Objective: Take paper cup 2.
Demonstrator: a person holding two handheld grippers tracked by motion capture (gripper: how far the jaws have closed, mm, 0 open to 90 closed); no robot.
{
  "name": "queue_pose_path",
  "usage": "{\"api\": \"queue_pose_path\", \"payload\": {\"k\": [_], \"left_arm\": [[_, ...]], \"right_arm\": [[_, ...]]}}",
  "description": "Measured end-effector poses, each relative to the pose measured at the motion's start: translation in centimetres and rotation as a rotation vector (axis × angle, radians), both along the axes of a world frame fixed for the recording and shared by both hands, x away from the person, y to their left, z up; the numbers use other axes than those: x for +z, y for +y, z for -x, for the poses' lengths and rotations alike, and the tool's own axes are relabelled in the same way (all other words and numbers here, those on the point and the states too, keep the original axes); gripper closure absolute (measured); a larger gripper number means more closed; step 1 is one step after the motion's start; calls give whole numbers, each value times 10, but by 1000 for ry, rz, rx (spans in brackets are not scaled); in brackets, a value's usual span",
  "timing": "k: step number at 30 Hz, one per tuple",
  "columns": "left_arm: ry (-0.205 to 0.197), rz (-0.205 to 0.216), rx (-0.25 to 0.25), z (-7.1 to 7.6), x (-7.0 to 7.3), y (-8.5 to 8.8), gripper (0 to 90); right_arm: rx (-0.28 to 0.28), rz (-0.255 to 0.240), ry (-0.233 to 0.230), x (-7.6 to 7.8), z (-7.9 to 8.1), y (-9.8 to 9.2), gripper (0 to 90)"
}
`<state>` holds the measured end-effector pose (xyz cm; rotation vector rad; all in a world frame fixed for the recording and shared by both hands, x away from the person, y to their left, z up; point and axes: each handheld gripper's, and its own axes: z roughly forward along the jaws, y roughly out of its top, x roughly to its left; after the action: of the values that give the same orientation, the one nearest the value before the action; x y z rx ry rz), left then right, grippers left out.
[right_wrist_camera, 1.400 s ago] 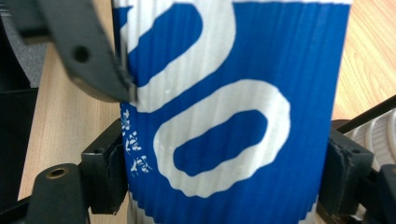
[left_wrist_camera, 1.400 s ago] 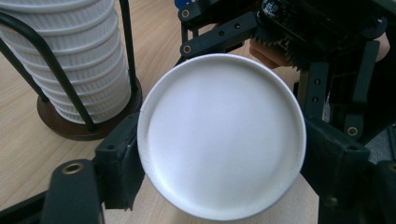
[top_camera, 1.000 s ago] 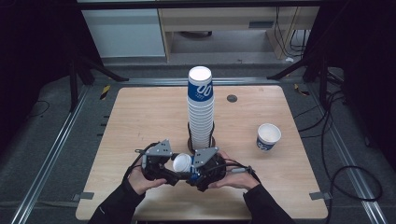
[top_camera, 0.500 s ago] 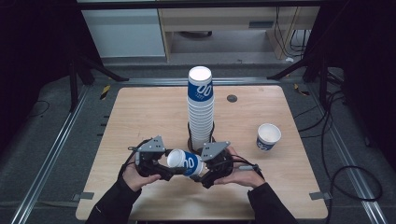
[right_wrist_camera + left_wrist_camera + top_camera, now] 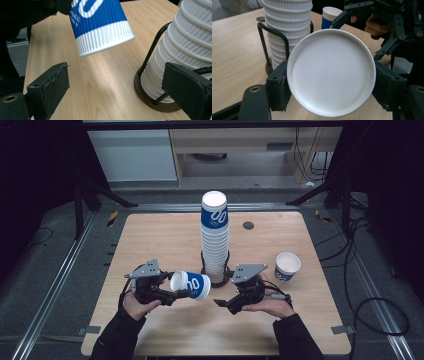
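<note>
The high view is showing one wooden table [image 5: 150,240] with two grippers working above its near half. The left gripper [image 5: 167,292] is clamping one blue-and-white paper cup [image 5: 191,285], which is lying on its side in the air just left of the stack's foot, between the two hands. In the left gripper view the two black jaws are pressing on either side of this cup [image 5: 331,71], whose white base is facing that camera. The right gripper [image 5: 225,303] is holding nothing: its jaws have just been opening, and they are standing wide apart with no object between them. In the right gripper view the two pads are flanking bare tabletop, with the held cup [image 5: 100,27] hanging above and beyond them, mouth end lowest, and the stack's lower cups [image 5: 185,47] sitting at the right. One tall stack of upside-down cups [image 5: 215,237] is standing in one dark wire holder [image 5: 206,270] at the table's middle; its separate cups are too many and too tightly nested to count. One further single cup [image 5: 287,266] is standing upright on the table, right of the stack and well apart from it. One small dark round disc [image 5: 248,225] is lying on the table behind the stack.
</note>
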<state>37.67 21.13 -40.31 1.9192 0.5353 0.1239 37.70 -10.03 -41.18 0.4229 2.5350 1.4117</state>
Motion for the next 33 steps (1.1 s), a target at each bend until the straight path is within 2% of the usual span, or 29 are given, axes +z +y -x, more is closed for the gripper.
{"api": "queue_pose_path", "payload": {"k": [9,15,20,26,33], "left_arm": [[2,48,-36,0,-4,-5,260],[-3,80,-81,3,-3,-10,261],[-10,81,-116,7,-2,-16,261],[-12,68,-163,12,-2,-25,262],[-7,45,-191,14,-5,-31,262]], "right_arm": [[25,-3,36,-5,-2,4,75],[55,-46,56,-4,-1,6,78],[90,-71,63,-5,1,11,79],[124,-59,75,-10,3,20,81],[160,-51,78,-15,5,27,119]]}}
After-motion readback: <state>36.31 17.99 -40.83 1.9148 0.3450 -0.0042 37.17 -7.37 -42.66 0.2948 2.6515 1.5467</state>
